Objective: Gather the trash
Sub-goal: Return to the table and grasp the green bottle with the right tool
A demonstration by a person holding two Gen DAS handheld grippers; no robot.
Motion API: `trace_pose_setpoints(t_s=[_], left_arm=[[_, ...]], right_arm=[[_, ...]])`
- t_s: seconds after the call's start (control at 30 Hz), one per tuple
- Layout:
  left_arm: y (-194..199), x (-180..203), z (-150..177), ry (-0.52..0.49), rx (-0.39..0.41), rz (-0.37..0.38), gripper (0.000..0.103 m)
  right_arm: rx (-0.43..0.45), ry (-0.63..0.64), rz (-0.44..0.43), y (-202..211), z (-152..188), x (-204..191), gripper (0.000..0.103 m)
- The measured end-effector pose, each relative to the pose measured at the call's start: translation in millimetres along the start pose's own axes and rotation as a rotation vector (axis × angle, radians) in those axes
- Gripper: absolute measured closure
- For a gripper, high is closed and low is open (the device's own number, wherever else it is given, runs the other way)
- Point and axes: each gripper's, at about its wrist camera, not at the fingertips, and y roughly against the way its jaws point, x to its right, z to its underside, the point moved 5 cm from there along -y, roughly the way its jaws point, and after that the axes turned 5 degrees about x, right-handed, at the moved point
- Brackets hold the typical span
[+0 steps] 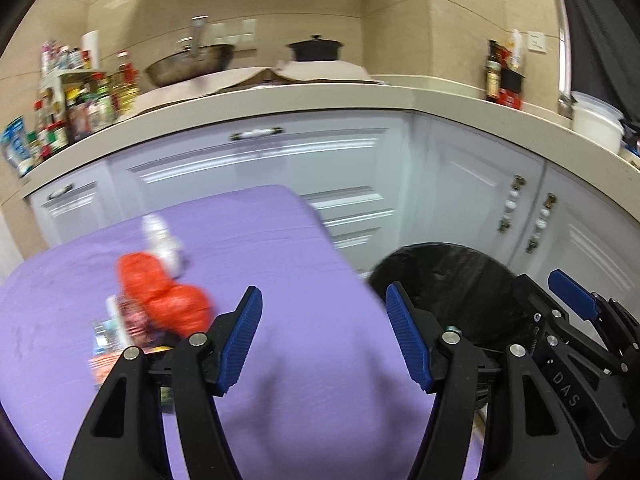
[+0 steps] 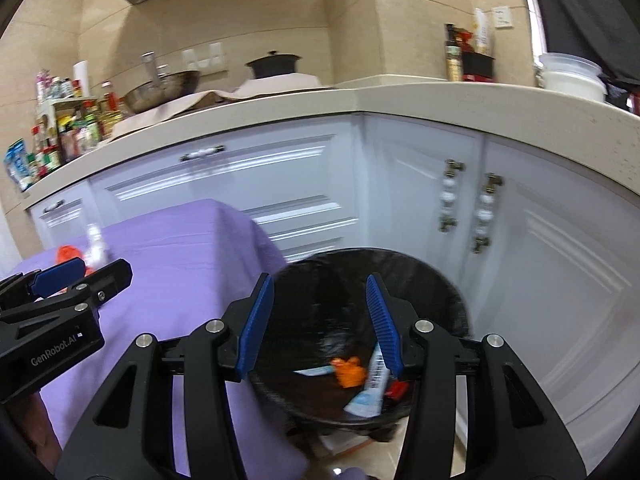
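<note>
Task partly complete. At the far left, on the purple table cover (image 1: 280, 264), uncollected rubbish is present: a crumpled red wrapper (image 1: 160, 292), a white bottle-like item (image 1: 162, 242) just behind it, and several small packets (image 1: 114, 332) beside the wrapper at the near left; the blur prevents identifying these further. The left gripper (image 1: 324, 340) is over the bare centre of the cover with its jaws apart and nothing between them; it touches none of the rubbish. To the right of the table stands the bin (image 2: 452, 292), lined with a black bag and set on the floor close to the white cabinet doors (image 2: 540, 240). The right gripper (image 2: 320, 320) hangs above the bin mouth, jaws apart and empty. Inside the bin lie an orange scrap (image 2: 350, 370), a white-and-blue tube or wrapper (image 2: 370, 390) and a small red piece (image 2: 396, 390), so some collection is judged done. Something pale lies on the floor under the bin's near edge; it cannot be identified. Remaining, by judgement: the table items at the left need picking up and dropping into the bin, the red wrapper being nearest the left gripper.
</note>
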Motion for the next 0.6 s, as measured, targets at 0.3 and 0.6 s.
trace_pose_setpoints(t_s=[0.3, 0.6], left_arm=[[29.1, -93.4, 16.1, 0.091, -0.004, -0.150, 0.040], [52.1, -172.7, 38.3, 0.187, -0.026, -0.273, 0.040]], right_arm=[[-0.008, 0.069, -0.149, 6.7, -2.8, -90.2, 0.056], [-0.073, 0.151, -0.302, 9.0, 12.9, -189.7, 0.056]])
